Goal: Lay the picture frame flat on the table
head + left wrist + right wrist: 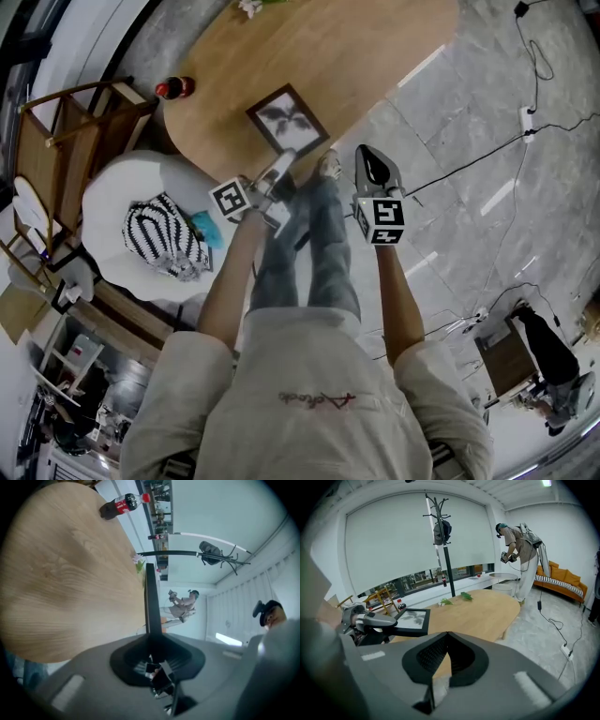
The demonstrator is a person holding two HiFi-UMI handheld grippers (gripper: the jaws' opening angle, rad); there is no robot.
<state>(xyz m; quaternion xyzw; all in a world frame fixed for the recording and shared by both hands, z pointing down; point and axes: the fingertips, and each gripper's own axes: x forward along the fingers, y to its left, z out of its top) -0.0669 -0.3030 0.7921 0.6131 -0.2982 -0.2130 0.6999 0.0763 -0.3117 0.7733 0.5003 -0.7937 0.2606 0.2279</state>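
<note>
The black picture frame with a leaf print lies level over the near end of the oval wooden table. Whether it rests on the wood I cannot tell. My left gripper is shut on its near edge. In the left gripper view the frame shows edge-on as a dark strip running out from between the jaws of the left gripper. From the right gripper view I see the frame with the left gripper clamped on it. My right gripper hangs beside the table, right of the frame, shut and empty.
A cola bottle stands at the table's left edge. Green leaves lie on the far end. A white seat with a striped cushion and a wooden chair are to the left. Cables cross the floor. Another person stands beyond the table.
</note>
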